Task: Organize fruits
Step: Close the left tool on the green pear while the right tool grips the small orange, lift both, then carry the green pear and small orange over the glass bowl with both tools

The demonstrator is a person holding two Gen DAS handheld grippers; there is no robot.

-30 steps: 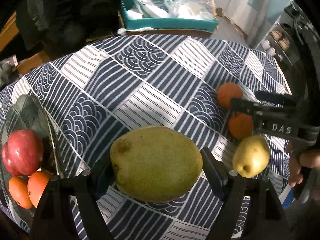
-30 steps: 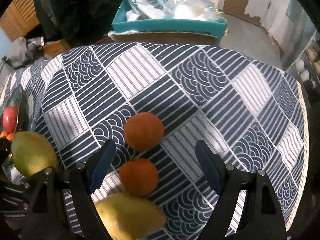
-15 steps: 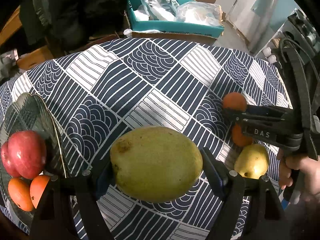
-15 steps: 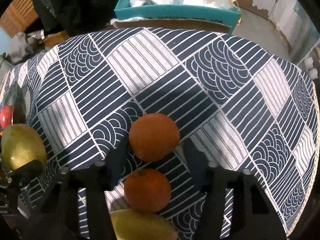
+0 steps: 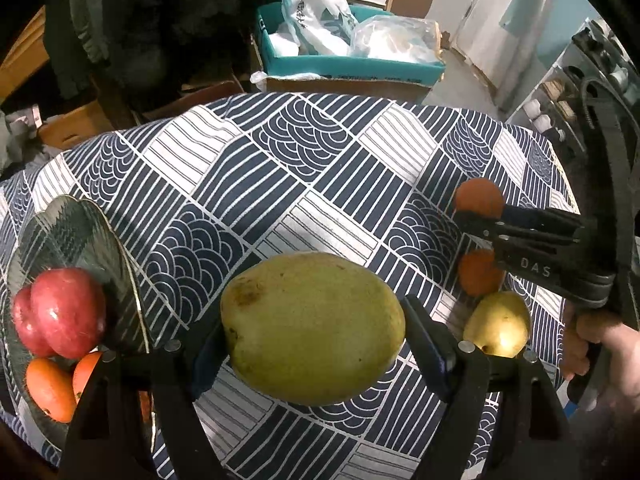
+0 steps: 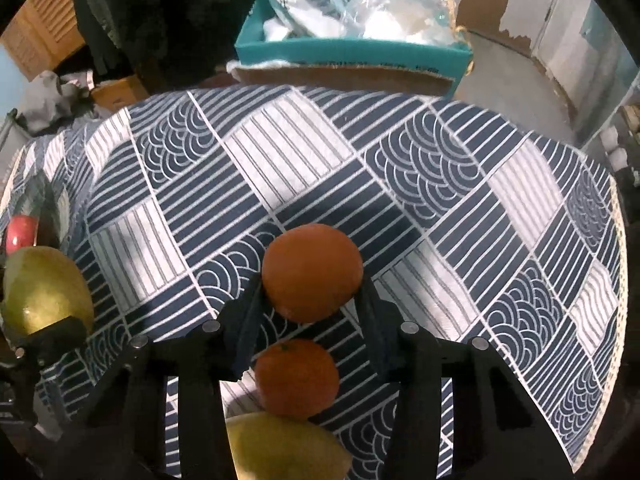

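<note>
The left gripper (image 5: 314, 330) holds the green mango (image 5: 314, 328) sideways above the tablecloth (image 5: 320, 184). The right gripper (image 6: 312, 300) squeezes an orange (image 6: 313, 272). The glass plate (image 5: 76, 228) holds red apples (image 5: 60, 312) and oranges (image 5: 52, 388).

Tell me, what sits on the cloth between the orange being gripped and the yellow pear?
A second, smaller orange lies between the gripped orange and the yellow pear, close against the pear. The right wrist view shows it best.
</note>
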